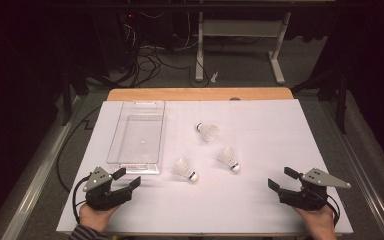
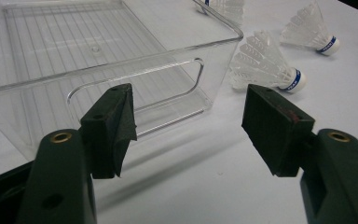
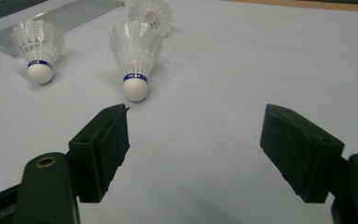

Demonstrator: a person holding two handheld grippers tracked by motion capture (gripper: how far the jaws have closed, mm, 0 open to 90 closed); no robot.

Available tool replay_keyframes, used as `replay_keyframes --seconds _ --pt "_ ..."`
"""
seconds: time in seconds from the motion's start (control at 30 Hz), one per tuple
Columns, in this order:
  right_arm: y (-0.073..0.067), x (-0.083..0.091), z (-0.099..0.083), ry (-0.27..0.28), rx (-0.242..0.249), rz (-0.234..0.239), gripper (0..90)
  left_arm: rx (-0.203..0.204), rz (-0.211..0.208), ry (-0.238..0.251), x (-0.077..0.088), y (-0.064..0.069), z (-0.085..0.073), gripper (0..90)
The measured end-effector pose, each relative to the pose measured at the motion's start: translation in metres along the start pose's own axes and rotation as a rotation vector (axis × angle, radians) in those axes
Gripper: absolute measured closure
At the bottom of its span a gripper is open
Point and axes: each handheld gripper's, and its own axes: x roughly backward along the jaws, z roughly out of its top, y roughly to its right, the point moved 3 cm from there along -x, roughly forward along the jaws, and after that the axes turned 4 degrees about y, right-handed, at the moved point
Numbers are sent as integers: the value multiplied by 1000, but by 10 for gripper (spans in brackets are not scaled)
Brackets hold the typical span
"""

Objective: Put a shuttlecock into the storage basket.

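Note:
Three white shuttlecocks lie on the white table sheet: one at the centre-left (image 1: 185, 169) (image 2: 266, 65) (image 3: 37, 50), one at the centre-right (image 1: 228, 158) (image 2: 313, 30) (image 3: 135, 56), and one farther back (image 1: 207, 131) (image 3: 151, 14). A clear plastic bin (image 1: 137, 137) (image 2: 98, 70) lies empty at the left. My left gripper (image 1: 127, 178) (image 2: 189, 123) rests open at the front left, jaws towards the bin's near end. At the front right my right gripper (image 1: 282, 179) (image 3: 193, 149) stands open, facing the shuttlecocks with nothing between its jaws.
The white sheet (image 1: 260, 200) covers a wooden table whose far edge (image 1: 200, 94) shows beyond it. Behind stand a white desk frame (image 1: 240, 45) and loose cables (image 1: 150, 62) on the floor.

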Motion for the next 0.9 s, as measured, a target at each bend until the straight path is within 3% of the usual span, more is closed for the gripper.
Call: replay_keyframes --seconds 0.9 --pt "0 -2 -2 -28 -3 7 234 -34 -27 -8 -3 10 -1 358"
